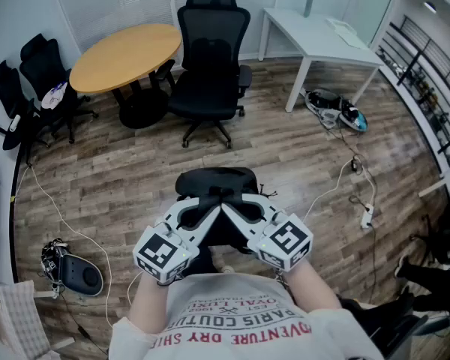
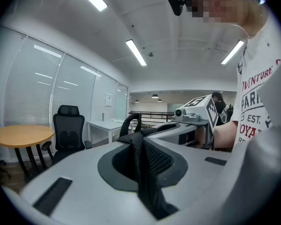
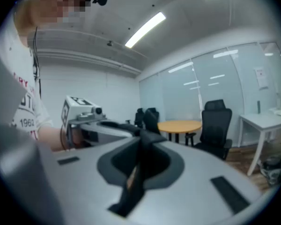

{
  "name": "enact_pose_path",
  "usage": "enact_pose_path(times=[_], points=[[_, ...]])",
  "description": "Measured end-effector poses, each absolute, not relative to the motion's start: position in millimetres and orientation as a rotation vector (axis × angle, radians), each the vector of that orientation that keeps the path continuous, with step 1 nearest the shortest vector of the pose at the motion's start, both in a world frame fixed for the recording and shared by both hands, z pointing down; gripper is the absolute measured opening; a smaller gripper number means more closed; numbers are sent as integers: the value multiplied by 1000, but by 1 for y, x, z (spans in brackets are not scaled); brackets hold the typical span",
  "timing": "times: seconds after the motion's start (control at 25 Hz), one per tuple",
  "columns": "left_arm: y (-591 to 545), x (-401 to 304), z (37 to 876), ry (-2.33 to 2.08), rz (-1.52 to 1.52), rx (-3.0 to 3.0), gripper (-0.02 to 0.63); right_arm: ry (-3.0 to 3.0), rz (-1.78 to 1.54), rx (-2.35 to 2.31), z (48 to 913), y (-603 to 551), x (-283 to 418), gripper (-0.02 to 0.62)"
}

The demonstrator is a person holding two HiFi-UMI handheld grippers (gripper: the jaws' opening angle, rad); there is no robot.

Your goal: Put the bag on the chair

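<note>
I hold a black bag [image 1: 216,182] up in front of me, above the wood floor, with both grippers. My left gripper [image 1: 208,214] is shut on a black mesh strap [image 2: 143,172] of the bag. A dark strap [image 3: 136,175] of the same bag is pinched in my right gripper [image 1: 234,213], which is also shut. The two grippers meet tip to tip over the bag. A black office chair [image 1: 210,58] stands farther ahead, apart from the bag, with its seat bare. The same chair [image 2: 68,130] shows in the left gripper view and the chair [image 3: 216,125] in the right gripper view.
A round wooden table [image 1: 127,55] stands left of the chair, and a white table [image 1: 319,36] to its right. More black chairs [image 1: 30,88] crowd the far left. Cables [image 1: 60,223] and a power strip [image 1: 366,216] lie on the floor, with gear [image 1: 337,111] under the white table.
</note>
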State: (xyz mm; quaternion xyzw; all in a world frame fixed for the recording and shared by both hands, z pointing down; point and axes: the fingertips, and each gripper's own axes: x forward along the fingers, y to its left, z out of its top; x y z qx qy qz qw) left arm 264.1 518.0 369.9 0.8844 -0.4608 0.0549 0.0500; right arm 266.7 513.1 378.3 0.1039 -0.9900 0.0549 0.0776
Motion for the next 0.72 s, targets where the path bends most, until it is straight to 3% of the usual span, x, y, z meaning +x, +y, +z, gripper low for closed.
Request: enact_pose_path(times=[0.72], points=[[488,252,376,-1363,182,2696,55,-2947,229,328,387,484,255,44]])
